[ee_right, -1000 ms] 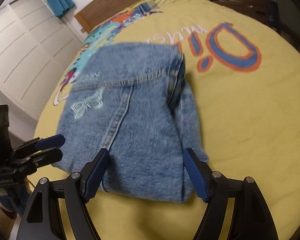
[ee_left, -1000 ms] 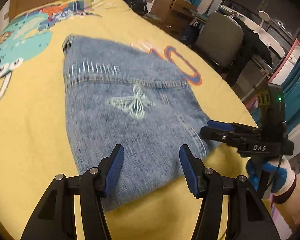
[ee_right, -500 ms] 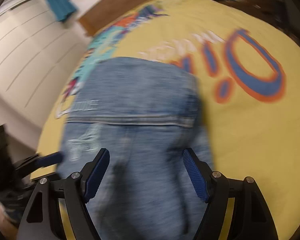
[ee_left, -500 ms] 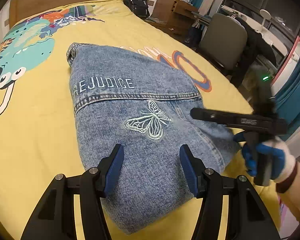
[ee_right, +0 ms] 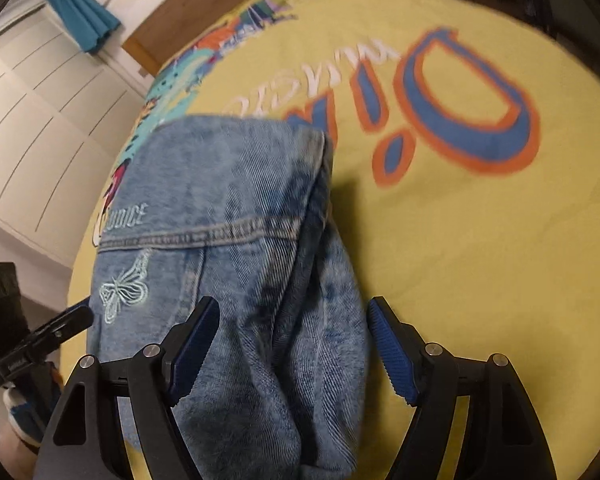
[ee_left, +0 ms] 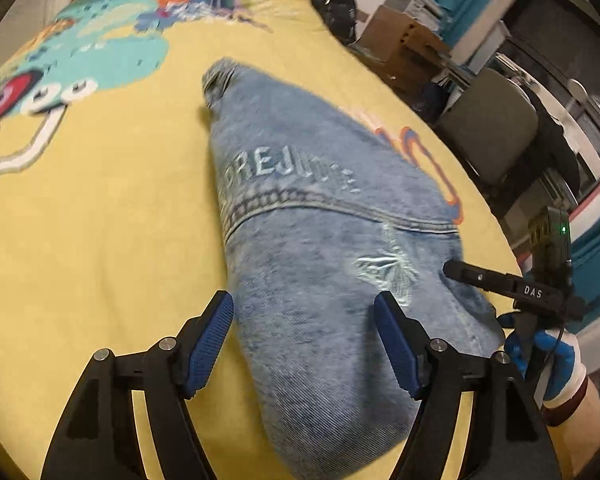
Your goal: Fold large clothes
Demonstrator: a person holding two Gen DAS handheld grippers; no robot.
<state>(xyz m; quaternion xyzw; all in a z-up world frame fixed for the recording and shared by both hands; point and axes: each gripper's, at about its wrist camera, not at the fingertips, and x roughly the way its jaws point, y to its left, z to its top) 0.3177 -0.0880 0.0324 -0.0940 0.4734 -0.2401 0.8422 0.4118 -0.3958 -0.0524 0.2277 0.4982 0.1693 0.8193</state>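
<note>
A folded blue denim garment [ee_left: 320,264] with embroidered lettering and a pale butterfly lies on the yellow bed cover [ee_left: 100,240]. In the left wrist view my left gripper [ee_left: 304,320] straddles its near end. Its jaws are opening, and the blue pads stand off the cloth on both sides. My right gripper [ee_left: 452,269], held by a gloved hand [ee_left: 548,360], reaches in at the garment's right edge. In the right wrist view the right gripper [ee_right: 292,328] is open over the denim [ee_right: 236,240], which bulges between its fingers. The left gripper [ee_right: 82,312] shows at the far left.
The printed cover [ee_right: 480,280] spreads wide around the garment. Past the bed's right side stand a grey chair [ee_left: 496,120], cardboard boxes [ee_left: 396,36] and a black bag [ee_left: 336,8]. White cupboard doors [ee_right: 32,120] and a teal curtain [ee_right: 84,20] line the other side.
Both grippers have come lower and closer to the denim, which now fills more of each view. The left gripper's jaws have spread wider. The right gripper's gap looks the same.
</note>
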